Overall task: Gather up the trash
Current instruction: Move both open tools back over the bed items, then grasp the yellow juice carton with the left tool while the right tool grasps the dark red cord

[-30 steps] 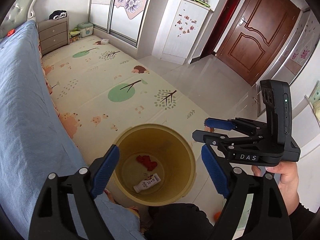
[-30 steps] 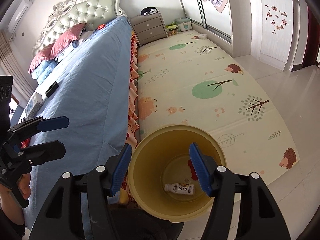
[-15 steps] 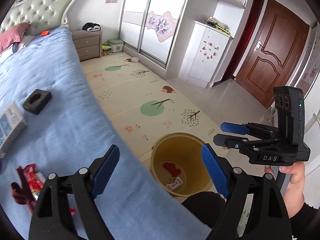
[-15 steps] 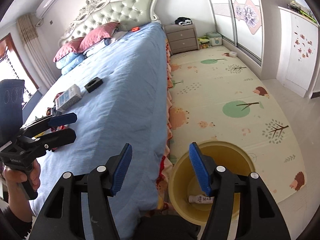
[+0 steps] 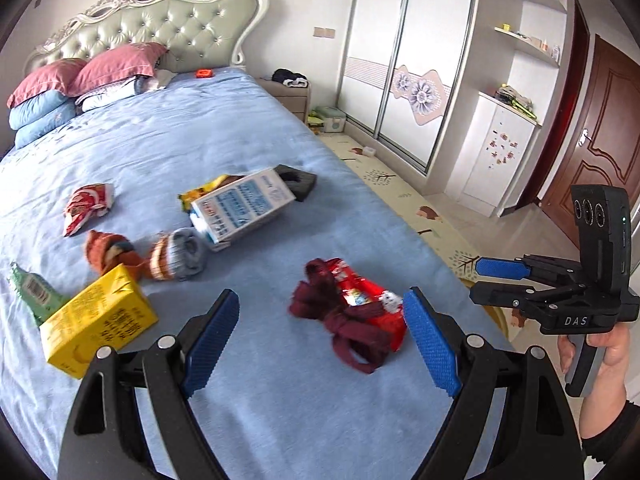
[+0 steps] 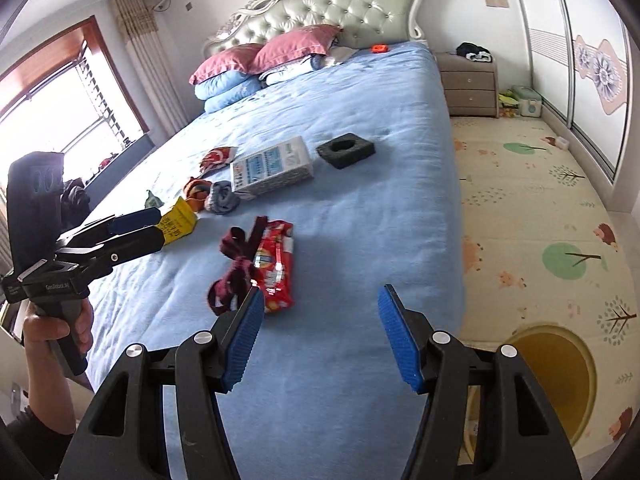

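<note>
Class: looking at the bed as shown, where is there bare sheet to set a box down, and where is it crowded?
Bare: the near strip between the red wrapper and the bed's foot, and between the black block and the pillows. Crowded: around the white carton, socks and yellow carton.

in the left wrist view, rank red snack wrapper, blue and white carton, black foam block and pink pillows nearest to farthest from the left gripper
From the left gripper:
1. Red snack wrapper, just ahead between the fingers, under a maroon cloth.
2. Blue and white carton, mid-bed.
3. Black foam block, just behind the carton.
4. Pink pillows, at the headboard.
</note>
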